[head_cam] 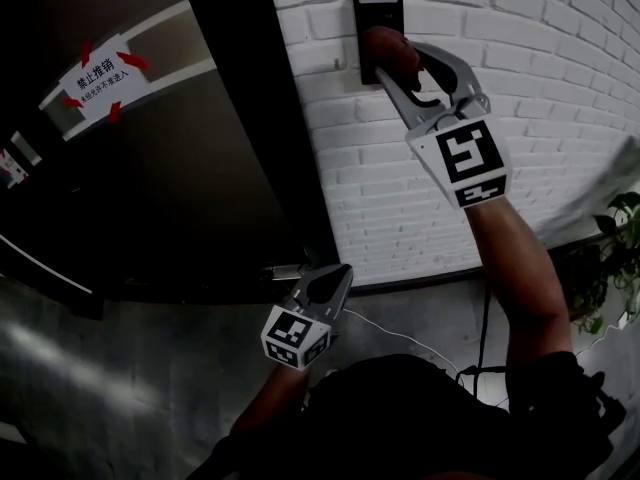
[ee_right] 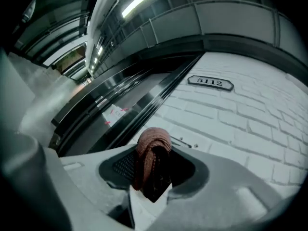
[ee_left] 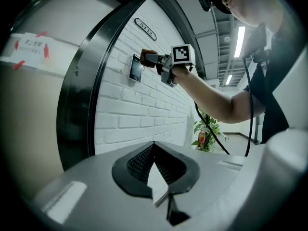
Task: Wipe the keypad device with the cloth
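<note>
- My right claw (head_cam: 398, 66) is raised to the wall and clamped on the cloth (ee_right: 153, 154), a rust-brown, ribbed, nubbly bundle that is folded over and bulges out past the black cross-hatched pads.
- The keypad device (head_cam: 377, 12) is a dark, glossy upright rectangle on a pale backplate, fixed to the brick wall (head_cam: 540, 98). The cloth lies against its lower part.
- The wall is white-painted brick, matte, with recessed joints.
- My left claw (head_cam: 337, 278) hangs low near the door foot. Its jaws are together and hold nothing, and its grey shell is smooth.
- The number plate (ee_right: 210, 83) is a small oblong that reads "5112".
- A paper notice (head_cam: 103, 78), held by red tape at its corners, sits on the dark door (head_cam: 190, 198). Its top line reads "禁止推销"; the smaller line below is too small to read.
</note>
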`<move>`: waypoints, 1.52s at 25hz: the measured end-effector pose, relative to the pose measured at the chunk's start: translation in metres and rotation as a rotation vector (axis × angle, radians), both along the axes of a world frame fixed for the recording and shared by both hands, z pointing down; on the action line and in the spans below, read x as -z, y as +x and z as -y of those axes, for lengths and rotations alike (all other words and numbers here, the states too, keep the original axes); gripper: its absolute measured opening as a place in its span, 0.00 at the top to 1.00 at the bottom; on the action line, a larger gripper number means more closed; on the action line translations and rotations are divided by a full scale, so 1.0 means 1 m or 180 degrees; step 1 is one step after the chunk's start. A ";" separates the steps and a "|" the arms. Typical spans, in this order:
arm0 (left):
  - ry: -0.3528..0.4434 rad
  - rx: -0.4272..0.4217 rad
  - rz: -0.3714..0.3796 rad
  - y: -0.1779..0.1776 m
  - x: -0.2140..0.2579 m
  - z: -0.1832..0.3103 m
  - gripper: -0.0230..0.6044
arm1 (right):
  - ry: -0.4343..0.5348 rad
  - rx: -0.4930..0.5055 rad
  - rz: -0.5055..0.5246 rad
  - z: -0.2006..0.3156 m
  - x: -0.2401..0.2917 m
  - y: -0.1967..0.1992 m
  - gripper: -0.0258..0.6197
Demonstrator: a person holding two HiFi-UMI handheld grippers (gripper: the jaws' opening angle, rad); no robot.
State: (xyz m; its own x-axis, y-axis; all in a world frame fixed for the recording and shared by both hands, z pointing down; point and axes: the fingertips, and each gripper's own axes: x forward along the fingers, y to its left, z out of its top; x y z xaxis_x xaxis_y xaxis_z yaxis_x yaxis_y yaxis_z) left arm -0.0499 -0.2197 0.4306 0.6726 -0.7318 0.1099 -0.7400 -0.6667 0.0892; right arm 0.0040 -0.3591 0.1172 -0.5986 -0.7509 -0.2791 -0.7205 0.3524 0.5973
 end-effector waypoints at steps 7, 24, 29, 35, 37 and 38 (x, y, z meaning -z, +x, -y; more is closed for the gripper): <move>-0.0020 0.0067 0.0012 -0.020 0.001 -0.005 0.94 | 0.0091 -0.0198 0.0023 0.031 0.030 -0.020 0.74; -0.0020 0.0055 -0.0034 -0.028 -0.002 -0.004 0.94 | 0.0133 -0.0493 -0.0163 0.062 0.032 -0.022 0.74; -0.0016 0.0062 -0.0038 -0.027 -0.001 -0.003 0.94 | 0.0135 -0.0525 -0.0143 0.063 0.031 -0.013 0.74; -0.0024 0.0032 -0.0022 -0.024 -0.001 -0.002 0.94 | 0.0107 -0.0587 -0.0087 0.065 0.031 0.003 0.74; -0.0017 0.0017 -0.0020 -0.022 -0.001 -0.001 0.94 | 0.0108 -0.0607 -0.0094 0.065 0.031 0.006 0.74; -0.0011 0.0009 -0.0023 -0.021 0.000 -0.001 0.94 | 0.0109 -0.0619 -0.0097 0.066 0.030 0.009 0.74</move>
